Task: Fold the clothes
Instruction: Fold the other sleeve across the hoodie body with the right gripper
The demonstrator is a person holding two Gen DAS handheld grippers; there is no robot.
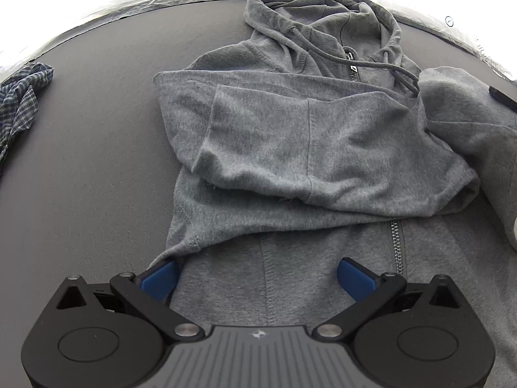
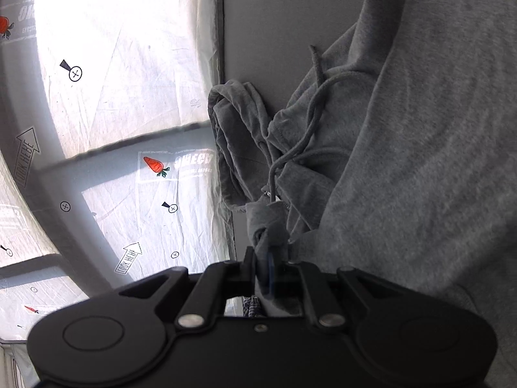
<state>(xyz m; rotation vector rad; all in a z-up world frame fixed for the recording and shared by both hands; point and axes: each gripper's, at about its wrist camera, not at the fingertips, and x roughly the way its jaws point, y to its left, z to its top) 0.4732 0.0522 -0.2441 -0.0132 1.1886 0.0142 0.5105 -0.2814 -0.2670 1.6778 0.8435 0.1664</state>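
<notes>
Now the left tool hangs with its blue fingers spread wide over the lower front of the grey hoodie, which lies on the table. Ahead of it a sleeve is folded across the chest, the hood beyond. The right tool is clamped on a fold of hoodie cloth. Far left lies a checked shirt.
</notes>
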